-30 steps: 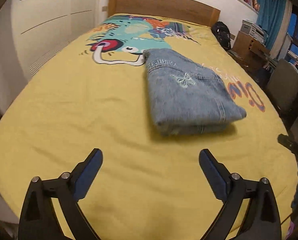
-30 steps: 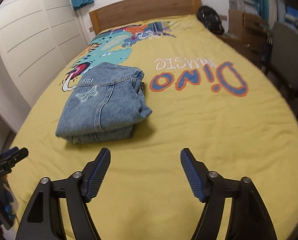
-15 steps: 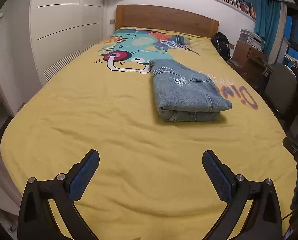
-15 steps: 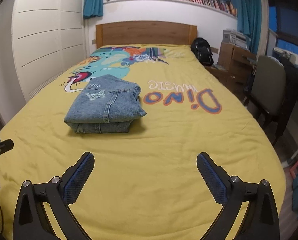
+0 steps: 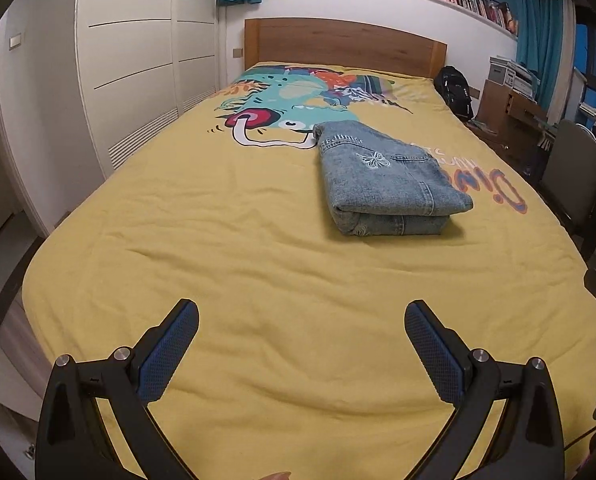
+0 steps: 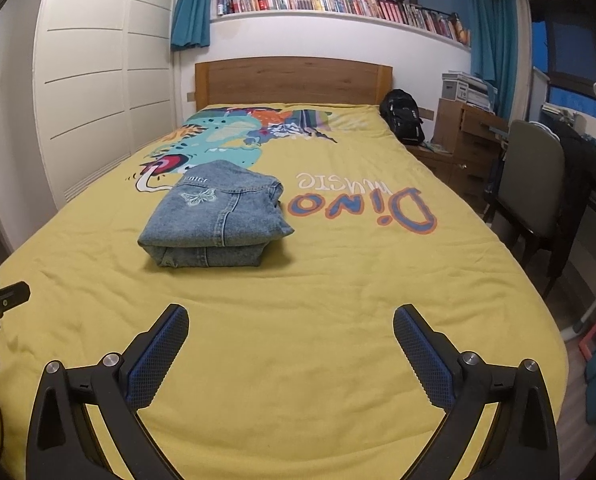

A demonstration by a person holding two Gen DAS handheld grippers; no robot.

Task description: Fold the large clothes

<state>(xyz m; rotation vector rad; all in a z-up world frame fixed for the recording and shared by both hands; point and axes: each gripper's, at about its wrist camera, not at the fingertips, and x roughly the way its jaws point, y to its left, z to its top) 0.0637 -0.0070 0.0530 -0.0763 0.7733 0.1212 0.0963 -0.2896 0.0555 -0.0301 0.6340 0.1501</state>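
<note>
A folded blue denim garment (image 5: 386, 184) with a white butterfly motif lies in a compact stack on the yellow bedspread (image 5: 258, 264), mid-bed. It also shows in the right wrist view (image 6: 214, 220). My left gripper (image 5: 301, 312) is open and empty, held above the near part of the bed, well short of the denim. My right gripper (image 6: 291, 315) is open and empty too, over the bed's foot end, with the denim ahead and to its left.
A wooden headboard (image 6: 294, 80) stands at the far end. White wardrobe doors (image 5: 138, 80) run along the left. A black backpack (image 6: 403, 118), wooden desk (image 6: 470, 140) and grey chair (image 6: 534, 188) stand to the right. A bookshelf (image 6: 338, 2) runs above.
Both grippers have pulled back and up from the denim, which now looks smaller and farther away. More of the room shows. The jaws stay open and the denim has not moved.
</note>
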